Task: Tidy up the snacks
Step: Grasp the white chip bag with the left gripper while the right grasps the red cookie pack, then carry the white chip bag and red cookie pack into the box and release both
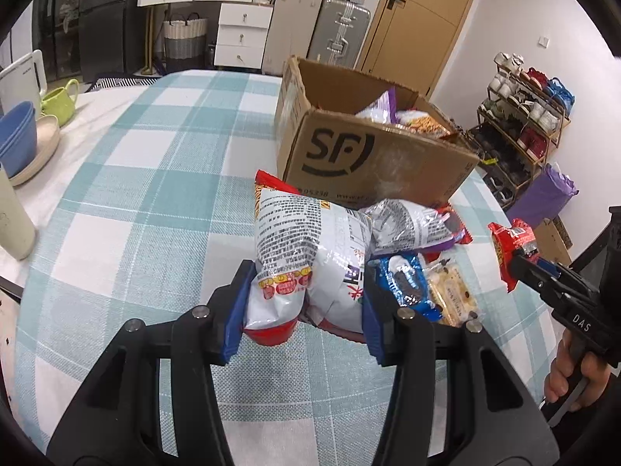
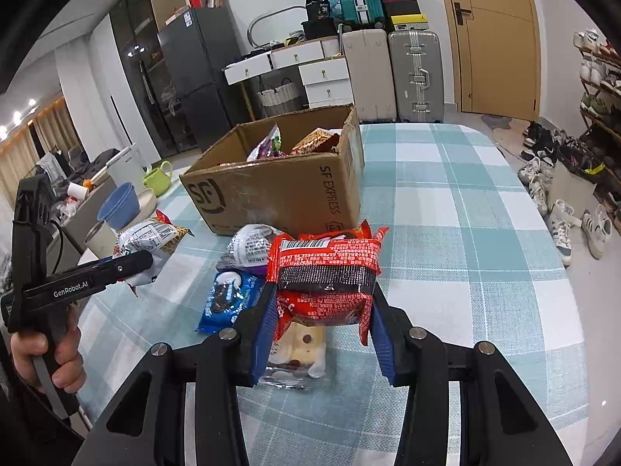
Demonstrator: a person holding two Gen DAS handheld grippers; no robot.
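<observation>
My left gripper [image 1: 306,303] is shut on a white snack bag [image 1: 306,248] with red ends, held just above the checked tablecloth [image 1: 155,194]. My right gripper [image 2: 324,310] is shut on a red packet [image 2: 326,268], also lifted. Each gripper shows in the other's view: the left gripper [image 2: 132,264] at the left, the right gripper [image 1: 520,258] at the right. Behind both stands an open cardboard box [image 1: 372,155] [image 2: 279,194] with snacks inside. A silver bag [image 2: 248,248], a blue cookie pack [image 2: 229,299] and a clear cracker pack [image 2: 295,357] lie on the cloth.
Blue bowls [image 1: 15,136] on a beige plate, a green jug [image 1: 62,101] and a pale bottle [image 1: 11,213] stand at the table's left edge. A shoe rack [image 1: 524,116] and a purple bag [image 1: 543,198] lie beyond the right edge. A hand [image 1: 570,372] holds the right gripper.
</observation>
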